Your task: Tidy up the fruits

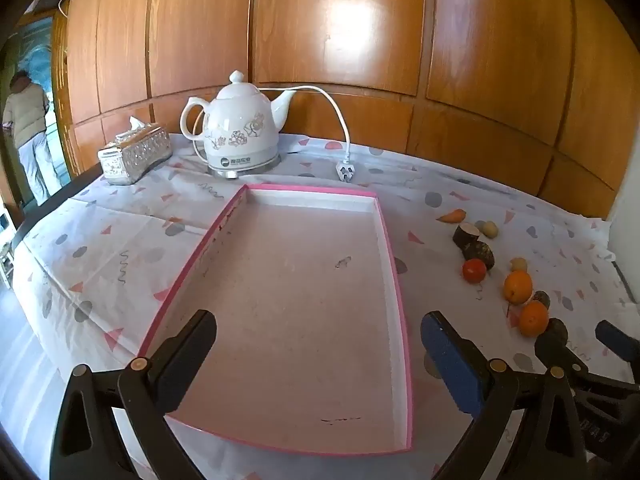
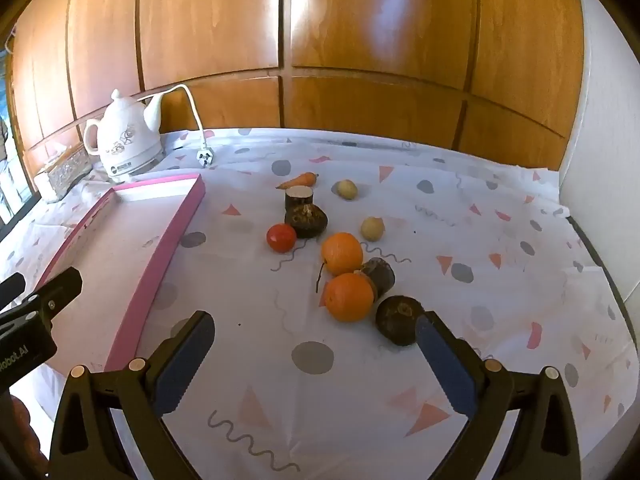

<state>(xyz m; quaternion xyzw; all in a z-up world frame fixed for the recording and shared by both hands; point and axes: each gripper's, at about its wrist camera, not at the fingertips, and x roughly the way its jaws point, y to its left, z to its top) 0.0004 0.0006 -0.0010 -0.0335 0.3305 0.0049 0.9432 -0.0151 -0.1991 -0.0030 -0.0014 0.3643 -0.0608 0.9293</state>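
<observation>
Both tools released, nothing between the fingers. Left gripper hovers over the pink tray, its floor bare. Right gripper hangs above the patterned tablecloth, near two oranges, a tomato and dark root pieces lying right of the tray.

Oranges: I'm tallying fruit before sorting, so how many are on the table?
2. One orange lies right of the tomato; the nearer orange lies just in front of it, beside a dark root piece. None looks hidden.
</observation>
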